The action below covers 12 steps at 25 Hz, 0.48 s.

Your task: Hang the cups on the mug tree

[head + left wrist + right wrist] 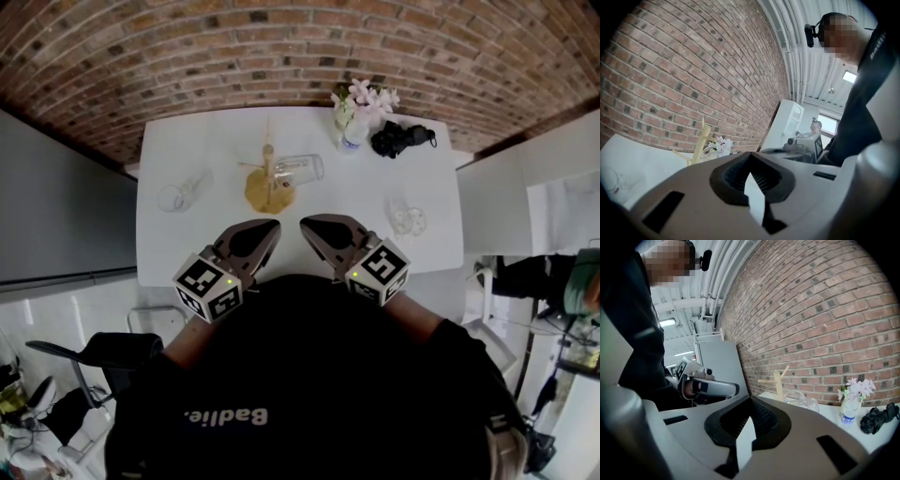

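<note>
The left gripper [265, 228] and the right gripper [311, 227] are hovering side by side over the near edge of the white table [187, 141], close against the person's dark top. Each is keeping its jaws pressed fully together with nothing between them, and the two tips are angling slightly toward one another. Out to the right of the right gripper, the right cup [406, 219], a clear glass one, is sitting near the table's right side. Off to the left and a little farther out, the left cup [183, 194] is lying on its side, well apart from the left gripper. Straight ahead of both tips, the wooden mug tree [268, 180] is standing upright on its round base. The third cup [302, 169] is showing just beside its right pegs; whether it is hanging or lying there cannot be told. At the far edge, a bottle of flowers [358, 114] and a black bundle [400, 139] are sitting before the brick wall [281, 47].
</note>
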Motion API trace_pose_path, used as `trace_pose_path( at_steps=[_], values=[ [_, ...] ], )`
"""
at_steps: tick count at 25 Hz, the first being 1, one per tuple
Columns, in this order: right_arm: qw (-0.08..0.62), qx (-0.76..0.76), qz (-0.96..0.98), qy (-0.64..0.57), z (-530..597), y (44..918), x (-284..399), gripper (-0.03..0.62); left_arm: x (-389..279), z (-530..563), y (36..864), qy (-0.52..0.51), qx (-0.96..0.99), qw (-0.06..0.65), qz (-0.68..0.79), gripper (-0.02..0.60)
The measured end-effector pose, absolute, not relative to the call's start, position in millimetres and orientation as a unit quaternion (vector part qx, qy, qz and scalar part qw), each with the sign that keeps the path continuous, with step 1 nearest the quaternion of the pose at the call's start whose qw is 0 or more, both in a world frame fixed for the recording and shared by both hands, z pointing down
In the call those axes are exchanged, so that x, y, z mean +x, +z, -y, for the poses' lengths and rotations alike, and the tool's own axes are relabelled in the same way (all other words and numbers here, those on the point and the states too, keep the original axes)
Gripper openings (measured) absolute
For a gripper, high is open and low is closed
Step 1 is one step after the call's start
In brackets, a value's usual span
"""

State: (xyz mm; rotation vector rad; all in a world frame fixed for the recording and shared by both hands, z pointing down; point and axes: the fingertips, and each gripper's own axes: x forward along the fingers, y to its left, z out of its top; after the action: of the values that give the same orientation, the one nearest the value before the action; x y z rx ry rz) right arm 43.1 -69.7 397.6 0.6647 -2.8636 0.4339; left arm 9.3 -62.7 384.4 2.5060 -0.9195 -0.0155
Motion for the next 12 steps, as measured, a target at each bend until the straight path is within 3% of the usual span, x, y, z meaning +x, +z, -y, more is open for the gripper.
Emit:
trace_pose_path(
  at_steps=[12],
  values=[
    [0.084,0.223,0.960,0.144,69.8,395.7,42.8,0.029,8.8,62.8,382.7,-0.004,0.914,0.232,0.334,0.002]
  ],
)
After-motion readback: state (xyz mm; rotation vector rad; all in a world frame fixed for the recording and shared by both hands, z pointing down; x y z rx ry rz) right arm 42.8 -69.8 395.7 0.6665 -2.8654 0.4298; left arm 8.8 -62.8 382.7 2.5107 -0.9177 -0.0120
